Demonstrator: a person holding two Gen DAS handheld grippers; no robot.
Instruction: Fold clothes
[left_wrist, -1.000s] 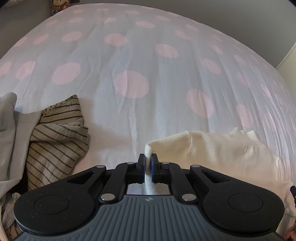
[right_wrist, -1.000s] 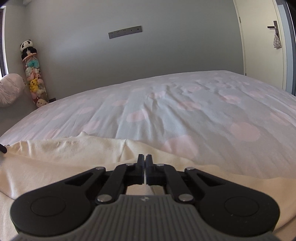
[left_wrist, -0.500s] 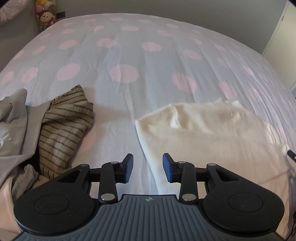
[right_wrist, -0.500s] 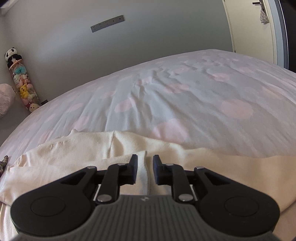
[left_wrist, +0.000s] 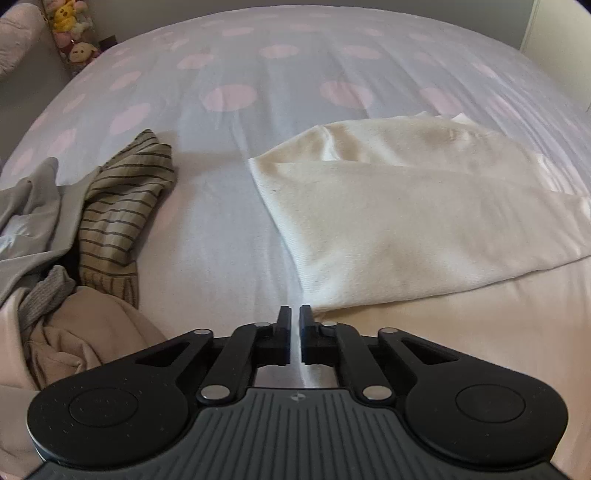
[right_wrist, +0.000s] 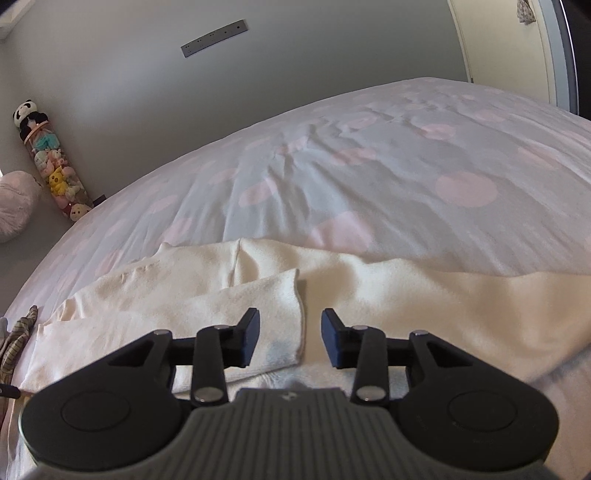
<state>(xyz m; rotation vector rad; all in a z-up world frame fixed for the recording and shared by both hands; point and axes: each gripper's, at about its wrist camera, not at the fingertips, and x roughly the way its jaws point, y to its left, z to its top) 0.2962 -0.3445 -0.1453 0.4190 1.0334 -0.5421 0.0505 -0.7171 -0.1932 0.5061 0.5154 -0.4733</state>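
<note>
Released cream knit sweater, flat, folded

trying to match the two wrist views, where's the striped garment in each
Left wrist: the striped garment lies left of centre, among the clothes pile, apart from the cream top.
Right wrist: only a sliver of it shows at the far left edge, beside the cream top.
Shared landmark: the cream top on the dotted bedspread; also the plush toys at the wall.

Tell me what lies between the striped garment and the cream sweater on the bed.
Only bare polka-dot bedsheet separates the striped garment from the cream sweater; the left wrist view shows it.
</note>
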